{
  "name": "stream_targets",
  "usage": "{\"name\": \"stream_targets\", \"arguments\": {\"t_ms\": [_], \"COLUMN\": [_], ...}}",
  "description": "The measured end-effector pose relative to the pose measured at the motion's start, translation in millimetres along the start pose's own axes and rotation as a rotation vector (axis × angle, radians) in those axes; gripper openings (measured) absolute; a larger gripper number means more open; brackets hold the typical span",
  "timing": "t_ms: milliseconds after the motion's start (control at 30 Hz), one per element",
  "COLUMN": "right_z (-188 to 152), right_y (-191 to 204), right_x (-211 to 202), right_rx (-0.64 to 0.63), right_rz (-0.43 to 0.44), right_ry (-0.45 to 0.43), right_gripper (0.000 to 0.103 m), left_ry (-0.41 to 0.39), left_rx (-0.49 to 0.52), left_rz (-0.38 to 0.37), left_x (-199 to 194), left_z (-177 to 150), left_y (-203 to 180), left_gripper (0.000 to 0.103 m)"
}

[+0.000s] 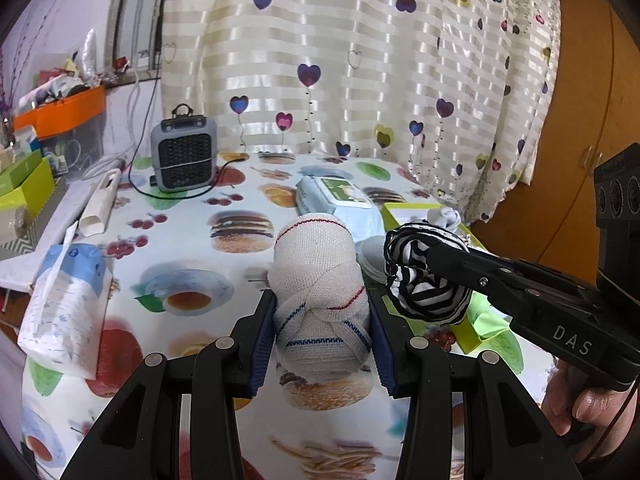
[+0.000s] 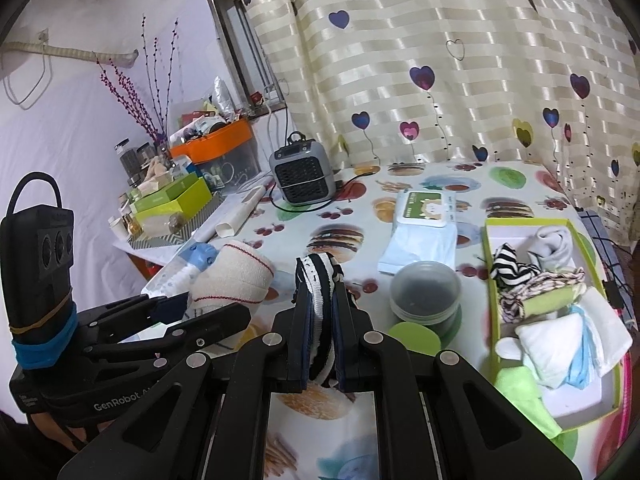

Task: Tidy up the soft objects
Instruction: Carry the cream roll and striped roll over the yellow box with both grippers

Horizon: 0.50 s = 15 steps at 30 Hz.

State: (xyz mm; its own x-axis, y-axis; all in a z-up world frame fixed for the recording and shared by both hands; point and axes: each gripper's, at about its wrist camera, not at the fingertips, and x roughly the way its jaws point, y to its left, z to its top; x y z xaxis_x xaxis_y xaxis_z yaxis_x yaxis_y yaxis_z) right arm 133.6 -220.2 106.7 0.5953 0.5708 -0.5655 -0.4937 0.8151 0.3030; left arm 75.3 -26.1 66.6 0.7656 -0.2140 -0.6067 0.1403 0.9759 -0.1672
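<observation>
Box [image 2: 491, 240] holds rolled cloths — striped roll [image 2: 508, 266], grey socks [image 2: 554, 242].

food-print table [image 2: 360, 436], heater [image 2: 303, 175], wipes pack [image 2: 424, 224], green box [image 2: 491, 264]

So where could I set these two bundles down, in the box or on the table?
The green box is crowded: socks and cloths fill most of it, with bare floor only at its near corner. Freer is the tablecloth between the heater, the wipes pack and the round tub. The left edge is cluttered by the tissue pack.
</observation>
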Motion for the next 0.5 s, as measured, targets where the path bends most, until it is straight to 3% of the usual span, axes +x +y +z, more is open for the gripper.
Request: {"name": "stream_targets", "arguments": {"t_ms": [500], "right_z": [0], "right_y": [-48], "right_x": [-33], "right_rx": [0.064], "right_rz": [-0.112], "right_ry": [-0.043], "right_gripper": [0.010], "left_ry": [-0.001], "left_rx": [0.070], "left_rz": [-0.091], "left_x": [16], "left_z": [11], "left_y": [-46], "left_gripper": [0.042]}}
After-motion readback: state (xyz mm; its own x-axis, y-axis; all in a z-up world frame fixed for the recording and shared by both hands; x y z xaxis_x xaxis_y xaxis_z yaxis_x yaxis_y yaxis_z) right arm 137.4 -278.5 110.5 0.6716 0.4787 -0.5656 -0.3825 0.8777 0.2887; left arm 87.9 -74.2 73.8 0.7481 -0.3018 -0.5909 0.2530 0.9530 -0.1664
